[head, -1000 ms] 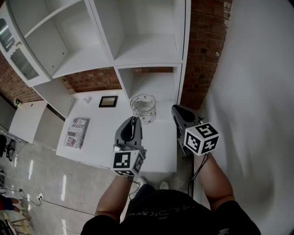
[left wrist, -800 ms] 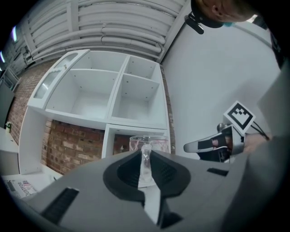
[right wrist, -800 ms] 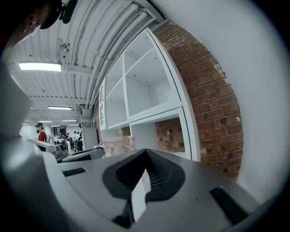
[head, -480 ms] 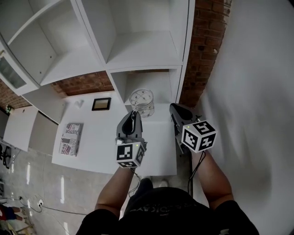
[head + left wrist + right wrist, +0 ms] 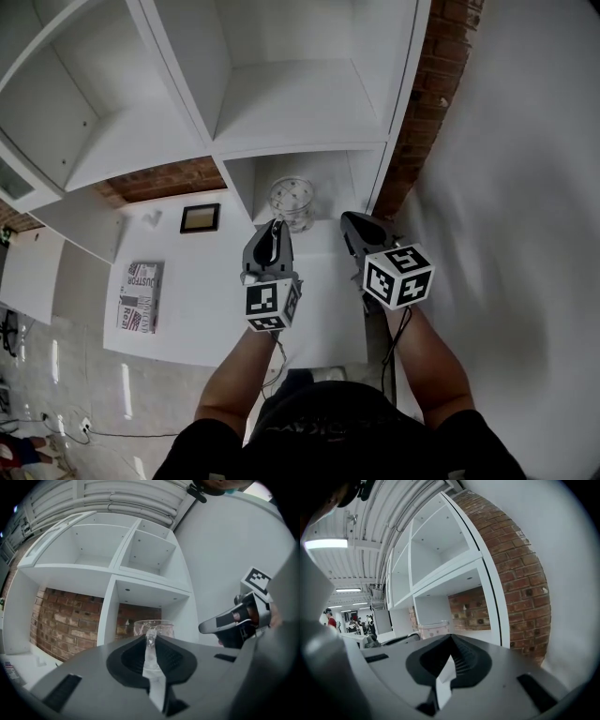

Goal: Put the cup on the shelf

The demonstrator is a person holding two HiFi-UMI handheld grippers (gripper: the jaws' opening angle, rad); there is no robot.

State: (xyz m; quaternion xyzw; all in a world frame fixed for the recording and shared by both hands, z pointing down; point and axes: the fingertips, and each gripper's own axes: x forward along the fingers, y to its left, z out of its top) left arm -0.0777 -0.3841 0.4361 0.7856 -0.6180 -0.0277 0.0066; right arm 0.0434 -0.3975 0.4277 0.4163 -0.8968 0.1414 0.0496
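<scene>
In the head view, the clear cup stands upright, mouth up, at the front of the low open compartment of the white shelf. It is straight ahead of the left gripper, whose tips reach the cup's near side. The right gripper hangs beside it to the right, close but clear of the glass, so the left is plainly the nearer one. A small framed picture and a magazine lie well off to the left on the white table, out of the way. The left gripper view adds what the head view cannot: the jaws are only a sliver apart, with a bit of clear glass pinched at their tips. This is probably the cup's near wall or handle, and the rim rises just beyond them. The compartment opens dead ahead past the cup, so the coming move looks like a straight push forward with the cup kept vertical. The right gripper view shows that gripper's jaws pressed together with nothing between them. The cup sits off to its left in front of the compartment, and a brick wall is close on its right.
</scene>
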